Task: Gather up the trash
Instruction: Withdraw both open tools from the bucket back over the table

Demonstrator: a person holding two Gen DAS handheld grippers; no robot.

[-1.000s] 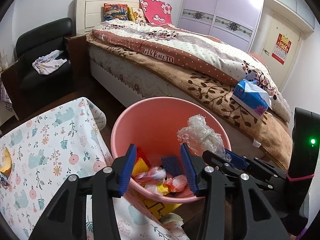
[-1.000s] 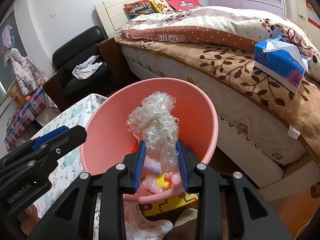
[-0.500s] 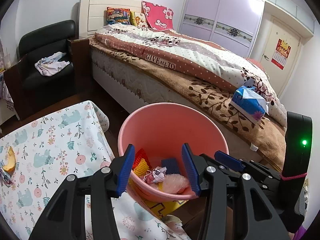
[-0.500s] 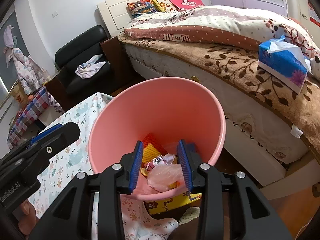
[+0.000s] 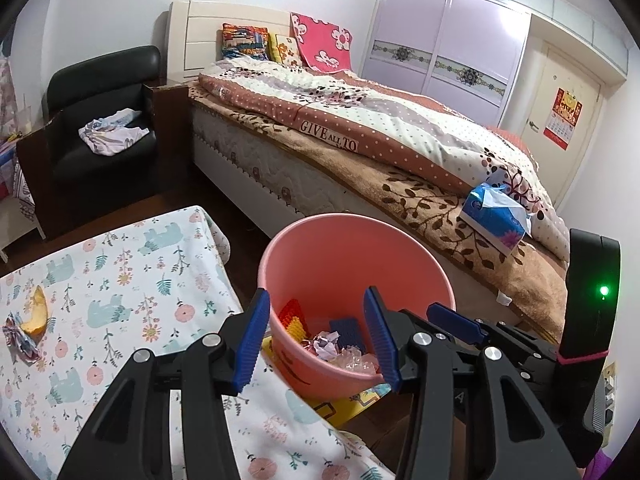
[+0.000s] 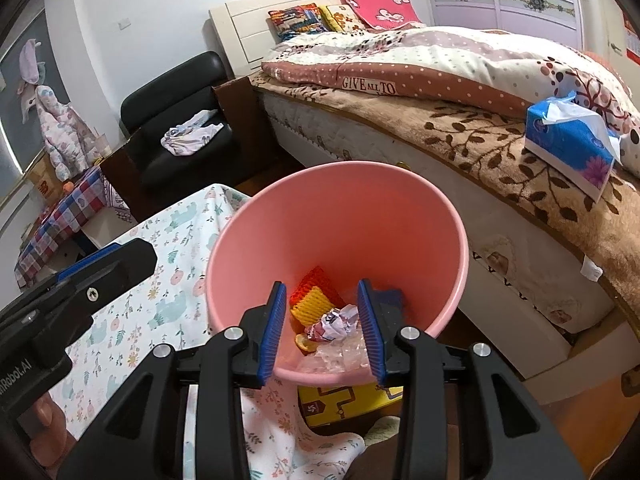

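Note:
A pink bin [image 5: 352, 264] stands between the cloth-covered table [image 5: 120, 300] and the bed. Inside lie orange and yellow foam netting [image 6: 314, 298], a crumpled paper ball [image 6: 338, 322] and clear crumpled plastic [image 6: 340, 354]. My right gripper [image 6: 322, 328] hangs open over the bin's near rim [image 6: 340, 232], nothing between its blue pads. My left gripper [image 5: 318, 336] is open and empty beside it, above the table's corner. On the table's far left lie a yellow peel-like scrap [image 5: 38, 312] and a crumpled wrapper [image 5: 20, 342].
A bed [image 5: 400, 168] with a blue tissue box [image 5: 494, 220] runs behind the bin. A black armchair [image 5: 100, 128] holding a cloth stands at the back left. A yellow box [image 6: 348, 402] lies on the floor under the bin. A wardrobe and door line the far wall.
The right gripper let go of the clear plastic, which dropped into the bin. Both grippers drew back and up from the bin.

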